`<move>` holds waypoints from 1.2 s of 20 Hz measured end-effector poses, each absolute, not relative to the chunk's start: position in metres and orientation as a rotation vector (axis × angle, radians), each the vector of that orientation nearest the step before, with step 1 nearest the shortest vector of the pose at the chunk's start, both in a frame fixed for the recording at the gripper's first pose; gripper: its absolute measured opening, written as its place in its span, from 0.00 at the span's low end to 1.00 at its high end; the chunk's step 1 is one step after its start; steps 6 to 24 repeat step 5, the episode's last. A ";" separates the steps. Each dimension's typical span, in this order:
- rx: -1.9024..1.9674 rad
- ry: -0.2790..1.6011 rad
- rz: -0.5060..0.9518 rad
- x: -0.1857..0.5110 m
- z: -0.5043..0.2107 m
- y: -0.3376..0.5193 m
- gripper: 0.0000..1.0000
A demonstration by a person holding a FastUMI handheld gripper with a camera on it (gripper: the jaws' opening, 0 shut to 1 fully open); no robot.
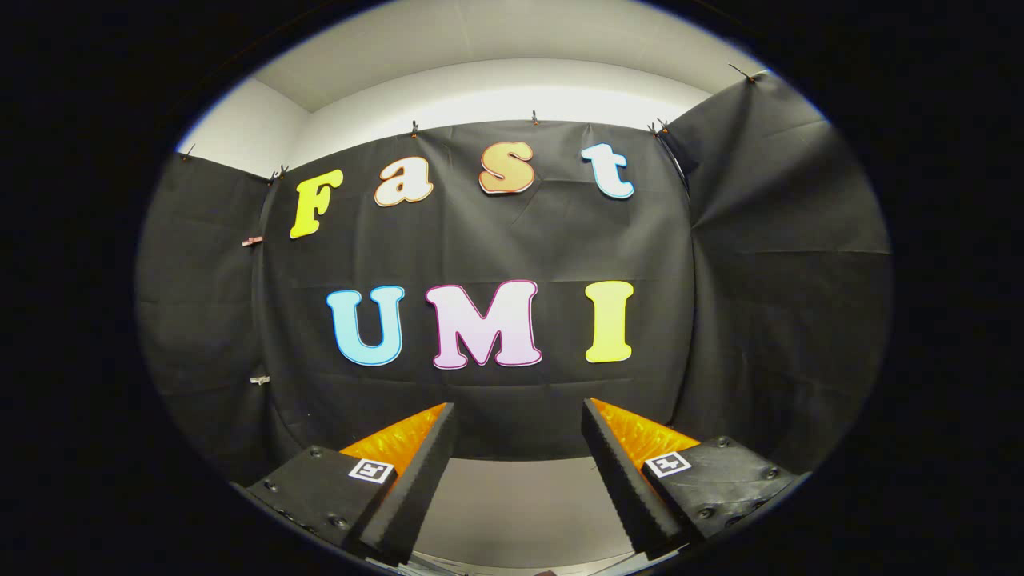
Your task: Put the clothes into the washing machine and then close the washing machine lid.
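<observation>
Gripper (520, 416) held level, facing the black cloth wall (496, 248) of the booth; its two fingers (416, 472) stand wide apart, released, with nothing between them. Each finger mount carries a small square black-and-white marker tag (372, 470), which bears a pattern, not legible writing. A pale table surface (520, 504) lies between and below the fingers. Neither clothes nor washing machine can be placed relative to the jaws.
</observation>
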State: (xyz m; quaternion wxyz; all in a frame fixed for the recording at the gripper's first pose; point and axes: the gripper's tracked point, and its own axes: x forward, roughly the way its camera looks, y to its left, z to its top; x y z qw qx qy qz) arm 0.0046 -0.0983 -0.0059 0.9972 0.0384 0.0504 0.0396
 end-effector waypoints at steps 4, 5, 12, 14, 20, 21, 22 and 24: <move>0.077 0.096 0.078 0.006 -0.008 -0.101 0.98; 0.076 0.096 0.079 0.006 -0.009 -0.100 0.98; 0.076 0.096 0.079 0.006 -0.009 -0.100 0.98; 0.076 0.096 0.079 0.006 -0.009 -0.100 0.98; 0.076 0.096 0.079 0.006 -0.009 -0.100 0.98; 0.076 0.096 0.079 0.006 -0.009 -0.100 0.98; 0.076 0.096 0.079 0.006 -0.009 -0.100 0.98; 0.076 0.096 0.079 0.006 -0.009 -0.100 0.98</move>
